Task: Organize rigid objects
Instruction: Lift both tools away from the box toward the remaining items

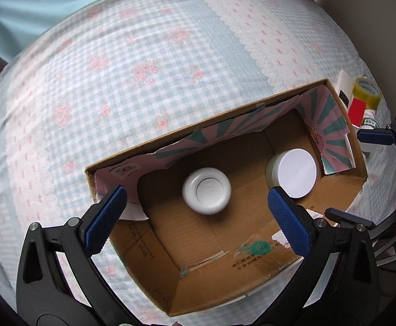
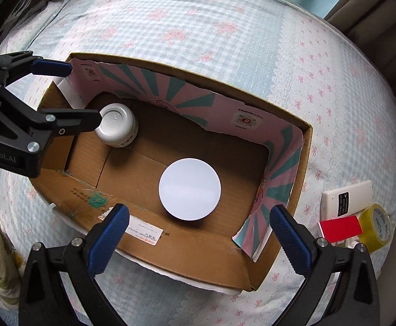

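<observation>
An open cardboard box with a pink and teal lining lies on the bed. Inside it a white bottle stands upright at one end. A round jar with a flat white lid stands at the other end. My left gripper hangs open above the bottle with nothing between its blue pads. My right gripper hangs open above the jar, also holding nothing.
Beside the box's right end lie a flat white device, a red box, a yellow tape roll and a small white bottle. A checked bedspread covers the bed.
</observation>
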`<state>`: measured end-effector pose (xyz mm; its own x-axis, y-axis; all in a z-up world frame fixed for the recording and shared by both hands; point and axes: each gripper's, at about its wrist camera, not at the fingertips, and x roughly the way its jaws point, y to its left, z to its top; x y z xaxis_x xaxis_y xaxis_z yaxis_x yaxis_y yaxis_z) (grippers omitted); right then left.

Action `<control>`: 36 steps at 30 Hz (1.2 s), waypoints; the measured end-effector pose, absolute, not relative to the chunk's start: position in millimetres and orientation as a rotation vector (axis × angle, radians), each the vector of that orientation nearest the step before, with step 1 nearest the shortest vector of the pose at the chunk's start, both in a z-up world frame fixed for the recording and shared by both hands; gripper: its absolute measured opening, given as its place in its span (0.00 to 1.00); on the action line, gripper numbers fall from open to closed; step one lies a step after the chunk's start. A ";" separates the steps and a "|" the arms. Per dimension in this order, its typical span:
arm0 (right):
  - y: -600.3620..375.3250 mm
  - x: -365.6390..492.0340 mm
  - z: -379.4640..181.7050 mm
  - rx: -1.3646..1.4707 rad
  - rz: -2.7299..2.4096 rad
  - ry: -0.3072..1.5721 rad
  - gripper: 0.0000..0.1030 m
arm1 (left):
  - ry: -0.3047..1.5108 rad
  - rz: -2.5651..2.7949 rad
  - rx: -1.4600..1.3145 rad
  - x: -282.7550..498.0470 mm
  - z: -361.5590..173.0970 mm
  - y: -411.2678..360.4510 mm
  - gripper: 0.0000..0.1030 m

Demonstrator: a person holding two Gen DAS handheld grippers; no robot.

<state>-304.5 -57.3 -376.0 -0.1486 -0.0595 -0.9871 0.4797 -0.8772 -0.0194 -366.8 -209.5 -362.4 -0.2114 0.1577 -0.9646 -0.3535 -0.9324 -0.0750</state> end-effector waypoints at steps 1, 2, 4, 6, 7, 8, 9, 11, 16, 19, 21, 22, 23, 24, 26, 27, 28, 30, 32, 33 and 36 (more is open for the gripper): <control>-59.8 -303.7 -371.5 1.759 -2.090 0.476 1.00 | 0.226 2.216 -1.720 -364.6 -357.1 -211.7 1.00; -61.8 -302.4 -366.3 1.750 -2.093 0.481 1.00 | 0.223 2.229 -1.716 -362.0 -351.1 -214.4 1.00; -61.5 -292.3 -352.5 1.734 -2.101 0.490 1.00 | 0.210 2.252 -1.713 -355.6 -339.5 -220.8 1.00; -62.2 -287.5 -340.5 1.729 -2.115 0.499 1.00 | 0.186 2.272 -1.715 -347.7 -329.0 -225.4 1.00; -61.3 -285.3 -334.8 1.728 -2.128 0.505 1.00 | 0.176 2.283 -1.718 -342.9 -323.6 -227.7 1.00; -60.6 -281.7 -327.5 1.722 -2.142 0.507 1.00 | 0.168 2.296 -1.718 -337.7 -317.0 -229.8 1.00; -57.9 -278.3 -320.7 1.714 -2.158 0.505 1.00 | 0.159 2.311 -1.714 -332.3 -310.6 -230.5 1.00; -52.2 -268.5 -302.9 1.696 -2.196 0.491 1.00 | 0.142 2.358 -1.693 -318.7 -294.3 -233.7 1.00; -24.6 -243.9 -257.6 1.671 -2.325 0.391 1.00 | 0.113 2.472 -1.631 -285.6 -253.9 -230.4 1.00; 2.8 -230.9 -235.0 1.679 -2.413 0.318 1.00 | 0.056 2.480 -1.612 -267.9 -238.5 -216.8 1.00; 25.4 -221.5 -221.3 1.681 -2.464 0.264 1.00 | 0.030 2.485 -1.606 -254.6 -229.6 -204.2 1.00; 37.0 -216.9 -215.0 1.681 -2.485 0.245 1.00 | 0.014 2.482 -1.603 -247.6 -225.5 -197.4 1.00; 49.2 -212.1 -209.2 1.681 -2.509 0.228 1.00 | -0.004 2.478 -1.602 -241.5 -221.5 -190.8 1.00; 61.5 -207.5 -203.8 1.677 -2.529 0.213 1.00 | -0.023 2.474 -1.603 -235.0 -218.1 -182.7 1.00; 86.0 -198.5 -193.4 1.663 -2.572 0.196 1.00 | -0.061 2.462 -1.609 -223.4 -212.3 -166.7 1.00; 97.9 -194.2 -189.0 1.658 -2.594 0.197 1.00 | -0.079 2.459 -1.609 -217.0 -209.4 -157.7 1.00; 109.5 -190.3 -185.3 1.651 -2.611 0.193 1.00 | -0.092 2.456 -1.606 -211.3 -206.2 -148.0 1.00; 135.0 -182.7 -177.9 1.633 -2.635 0.167 1.00 | -0.099 2.456 -1.605 -201.4 -201.8 -127.6 1.00; 158.8 -177.0 -172.5 1.612 -2.646 0.148 1.00 | -0.089 2.470 -1.600 -193.4 -197.4 -106.8 1.00; 169.4 -175.0 -170.8 1.605 -2.649 0.145 1.00 | -0.085 2.476 -1.602 -190.4 -195.4 -96.6 1.00; 198.9 -170.1 -171.3 1.589 -2.643 0.127 1.00 | -0.094 2.466 -1.607 -184.6 -191.0 -66.7 1.00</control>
<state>-170.1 198.9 -171.3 -0.4688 -0.0048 -0.8833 0.0897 -0.9951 -0.0422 -184.6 -66.7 -191.0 -0.3907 0.1980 -0.8990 -0.1289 -0.9787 -0.1595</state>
